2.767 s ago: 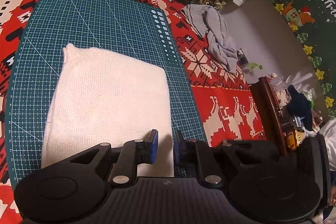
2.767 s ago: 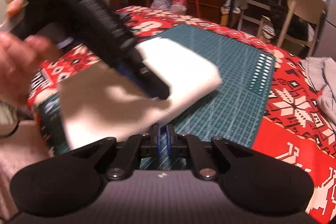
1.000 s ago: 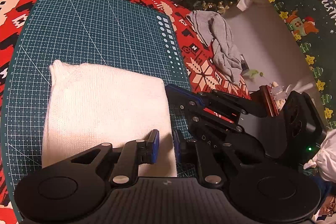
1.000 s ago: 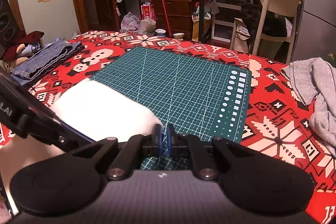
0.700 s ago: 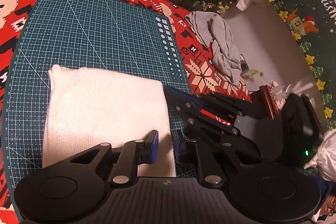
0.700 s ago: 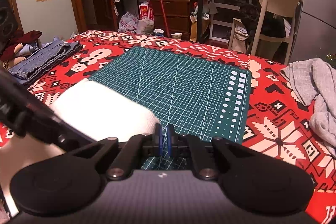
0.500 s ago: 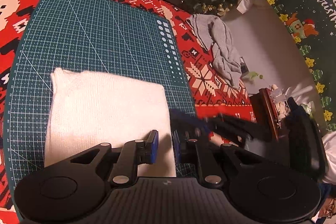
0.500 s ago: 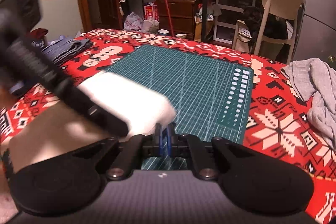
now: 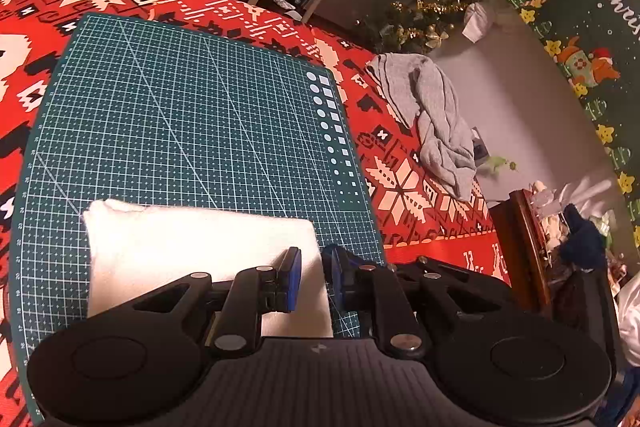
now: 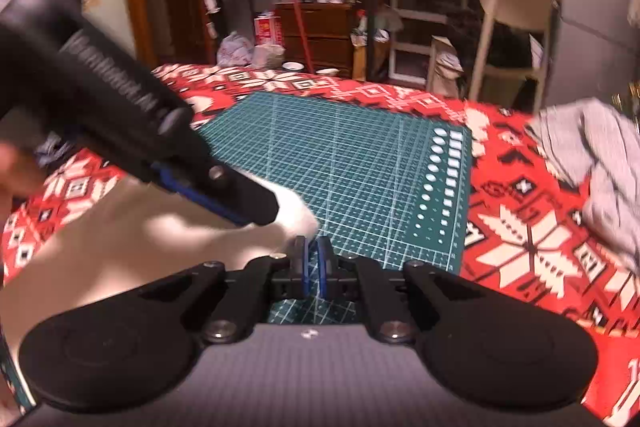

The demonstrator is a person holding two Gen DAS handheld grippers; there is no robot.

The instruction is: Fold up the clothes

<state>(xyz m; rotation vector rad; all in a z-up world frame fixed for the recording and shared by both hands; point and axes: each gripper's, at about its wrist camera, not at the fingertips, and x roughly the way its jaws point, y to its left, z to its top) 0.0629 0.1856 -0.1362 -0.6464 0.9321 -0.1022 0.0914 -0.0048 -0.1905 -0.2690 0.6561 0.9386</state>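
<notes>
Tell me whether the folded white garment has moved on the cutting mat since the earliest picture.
Yes. In the left wrist view the white garment now lies nearer the cutting mat's near edge, its far edge further from the white squares printed along the mat's right side.

Folded garment (image 9: 192, 243) on mat (image 9: 192, 115); sweater (image 9: 436, 119) right.
</notes>
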